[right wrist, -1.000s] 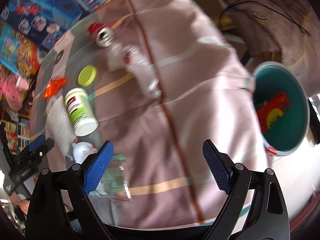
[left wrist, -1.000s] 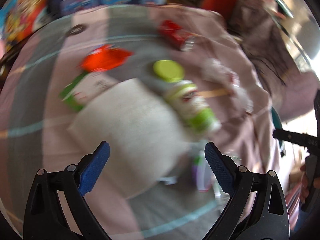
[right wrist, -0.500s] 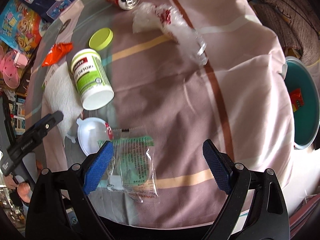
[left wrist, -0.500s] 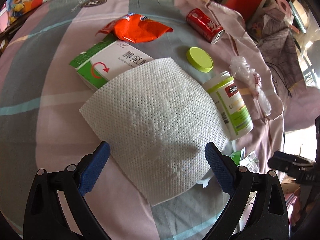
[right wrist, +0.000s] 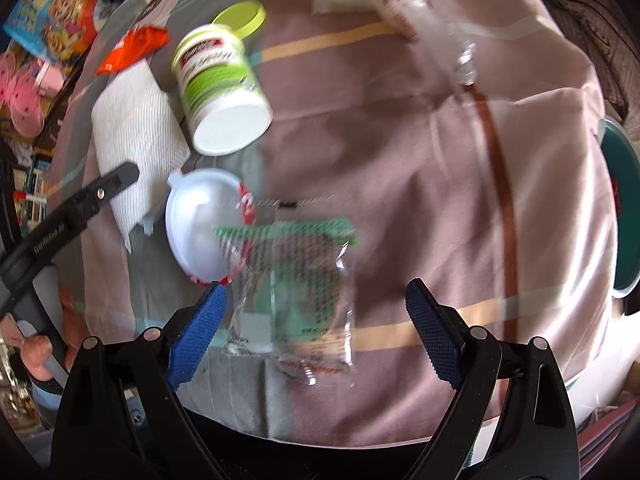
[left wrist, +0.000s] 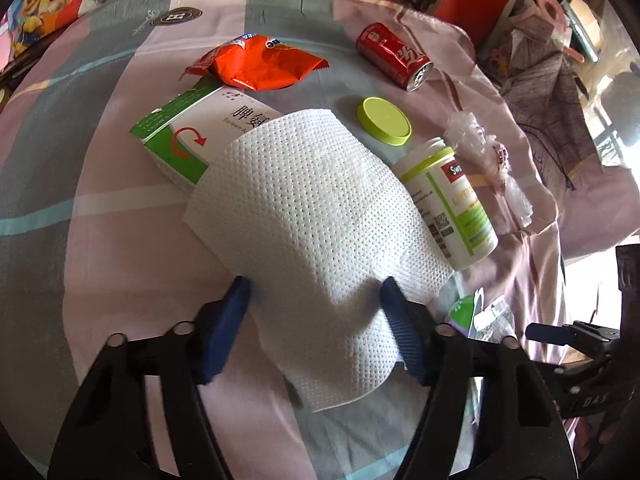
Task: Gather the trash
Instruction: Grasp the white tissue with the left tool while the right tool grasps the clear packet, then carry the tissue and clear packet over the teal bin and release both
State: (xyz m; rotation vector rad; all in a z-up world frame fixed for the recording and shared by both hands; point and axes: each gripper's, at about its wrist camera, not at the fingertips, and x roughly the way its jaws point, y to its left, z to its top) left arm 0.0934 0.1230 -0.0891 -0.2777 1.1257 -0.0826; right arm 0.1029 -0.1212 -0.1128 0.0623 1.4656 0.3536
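Note:
A white paper towel (left wrist: 316,216) lies on the cloth-covered table; it also shows in the right wrist view (right wrist: 136,128). My left gripper (left wrist: 316,296) has its jaws partly closed around the towel's near end, which bunches up between the blue pads. My right gripper (right wrist: 316,304) is open, hovering over a clear green-printed plastic wrapper (right wrist: 292,292). Beside the wrapper lies a white plastic lid (right wrist: 200,224). A white-and-green supplement bottle (left wrist: 452,204) lies on its side next to the towel.
A green-white carton (left wrist: 188,128), an orange snack bag (left wrist: 260,64), a red can (left wrist: 394,56), a lime cap (left wrist: 384,120) and a crumpled clear wrapper (left wrist: 492,164) lie farther off. A teal bin (right wrist: 620,208) stands at the right table edge.
My left gripper has moved down onto the paper towel and narrowed its jaws around it. My right gripper has moved closer over the clear green wrapper.

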